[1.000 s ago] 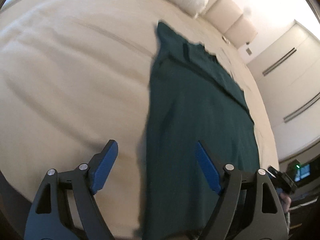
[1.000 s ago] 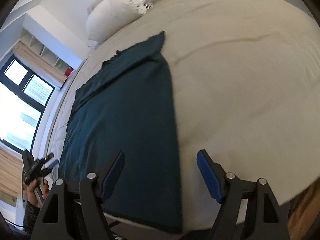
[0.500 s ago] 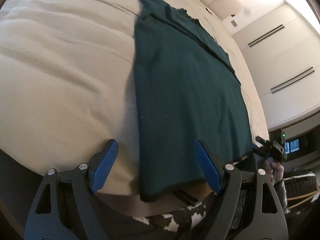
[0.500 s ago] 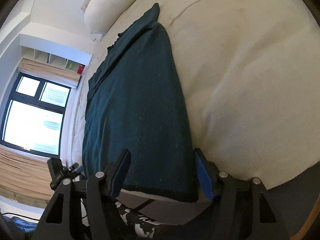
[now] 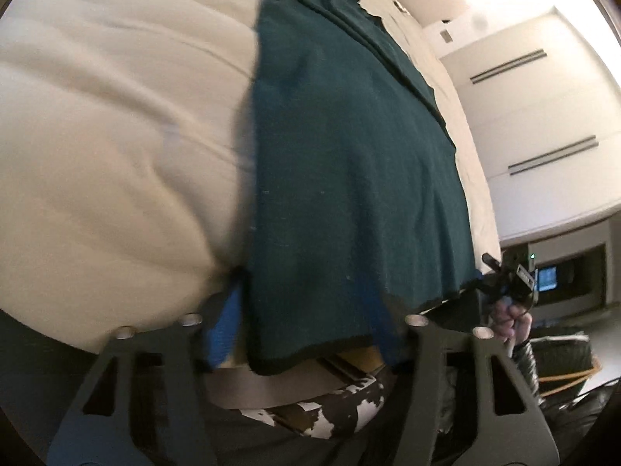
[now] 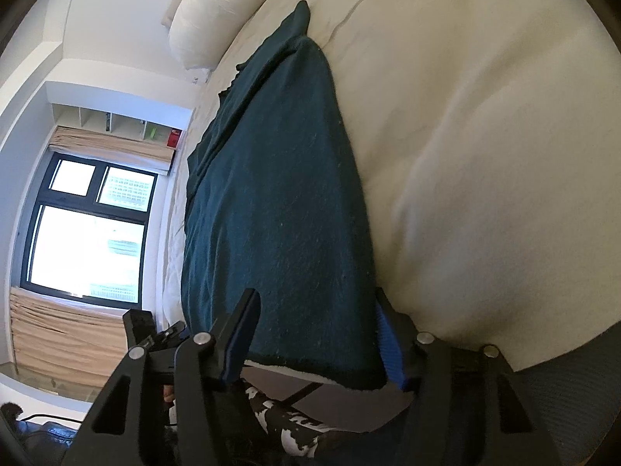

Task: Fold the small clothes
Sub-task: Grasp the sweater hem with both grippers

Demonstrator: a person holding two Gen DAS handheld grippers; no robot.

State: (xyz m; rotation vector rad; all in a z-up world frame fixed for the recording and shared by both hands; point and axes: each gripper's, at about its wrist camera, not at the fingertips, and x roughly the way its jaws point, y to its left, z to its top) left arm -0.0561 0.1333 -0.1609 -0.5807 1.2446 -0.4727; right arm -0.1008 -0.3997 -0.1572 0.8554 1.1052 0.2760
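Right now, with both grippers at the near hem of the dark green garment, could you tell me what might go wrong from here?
1. The left gripper is closing across the garment corner, which overhangs the bed edge; it may pinch only the hem and slip.
2. The right gripper is closing too; its outer pad sits against the sheet, so it might catch bedding along with the cloth.
3. Uneven grips could skew the fold.

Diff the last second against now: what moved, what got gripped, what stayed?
Both grippers came down to the near hem of the teal garment. The left gripper now straddles its left corner, the right gripper its right corner; both sets of jaws are closing with cloth between them, and no firm pinch shows yet. The garment still lies flat on the cream bed, pillow unmoved.
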